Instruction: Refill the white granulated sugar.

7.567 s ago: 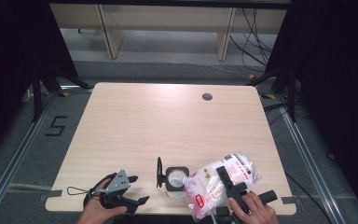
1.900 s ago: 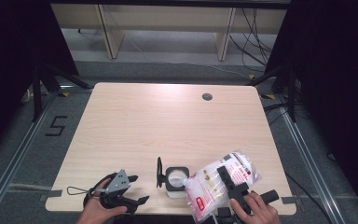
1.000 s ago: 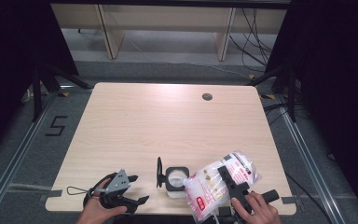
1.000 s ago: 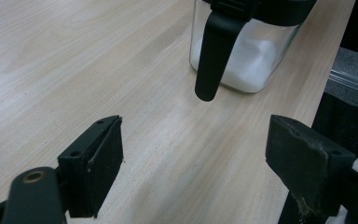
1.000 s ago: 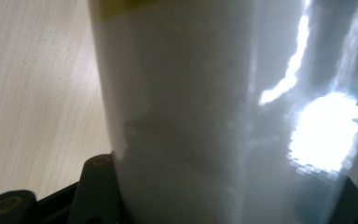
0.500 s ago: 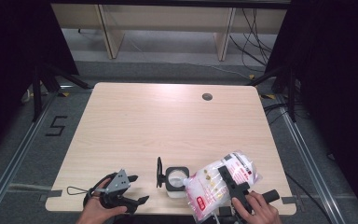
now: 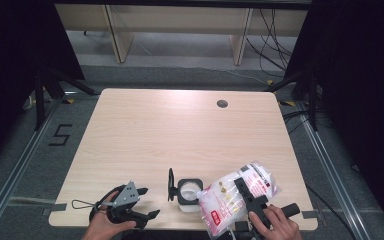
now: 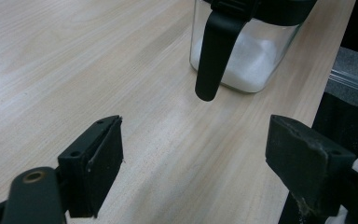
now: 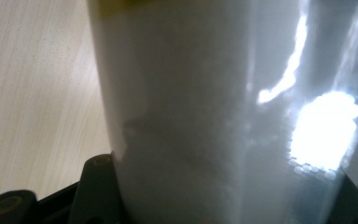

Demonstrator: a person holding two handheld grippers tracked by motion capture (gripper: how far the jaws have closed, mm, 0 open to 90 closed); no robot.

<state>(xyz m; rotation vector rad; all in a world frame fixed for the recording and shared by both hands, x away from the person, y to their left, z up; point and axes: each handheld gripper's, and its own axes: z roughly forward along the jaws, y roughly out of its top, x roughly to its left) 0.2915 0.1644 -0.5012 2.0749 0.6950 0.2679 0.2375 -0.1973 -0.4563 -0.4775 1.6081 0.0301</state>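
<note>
From above, the right tongs [image 7: 249,194] grip a bag of white grains [image 7: 230,197], tilted over the open jar [image 7: 188,191] at the table's [image 7: 180,130] near edge: pouring, I'd judge. Next, tip it further.

The left tongs [image 8: 193,168] gape wide and empty, the jar just beyond.

The right gripper view shows the bag clamped.

Nothing has shifted since the earlier frames.

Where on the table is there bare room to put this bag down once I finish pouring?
The pale wooden table is bare from the round grommet hole at the far edge down to the clear square jar with black lid. The near edge is crowded: left gripper, jar, and the clear plastic bag of white powder in the right gripper.
</note>
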